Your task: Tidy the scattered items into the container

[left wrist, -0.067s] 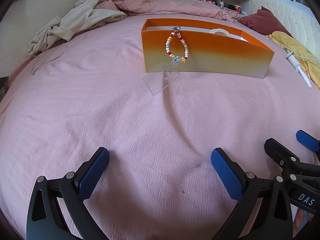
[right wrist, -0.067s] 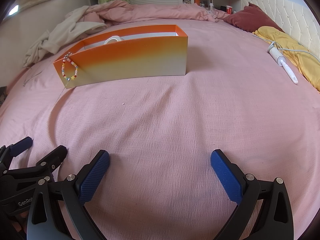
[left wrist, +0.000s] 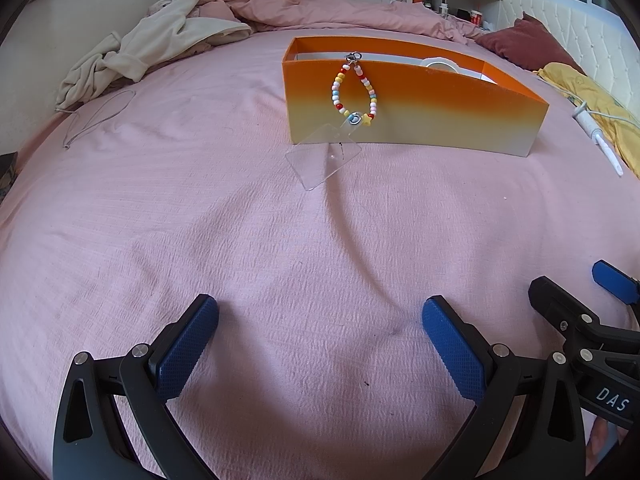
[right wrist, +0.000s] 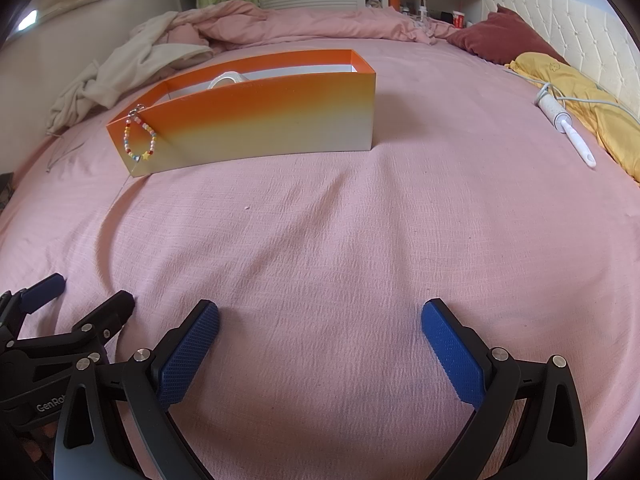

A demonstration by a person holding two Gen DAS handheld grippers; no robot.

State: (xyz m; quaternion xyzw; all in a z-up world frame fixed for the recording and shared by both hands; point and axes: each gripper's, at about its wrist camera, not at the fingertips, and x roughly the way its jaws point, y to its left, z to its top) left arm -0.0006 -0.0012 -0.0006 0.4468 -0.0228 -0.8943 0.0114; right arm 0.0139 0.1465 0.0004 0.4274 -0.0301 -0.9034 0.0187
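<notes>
Orange box (left wrist: 420, 112) sat mid-bed, bead strap (left wrist: 355, 90) hooked over its wall, clear tab (left wrist: 322, 156) outside. Both tongs (left wrist: 320, 336) (right wrist: 320, 340) gaped wide, empty. A tug could've tipped it.

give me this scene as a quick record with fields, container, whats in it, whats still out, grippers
surface: pink bedsheet
container: orange box, open top
inside: white tape roll, partly hidden
hooked on box rim: beaded charm, hanging down the outer wall
attached to charm: clear plastic tab, lying on sheet
still out: white wand-shaped device with cable, beside yellow cloth
left gripper: open, holds nothing
right gripper: open, holds nothing
</notes>
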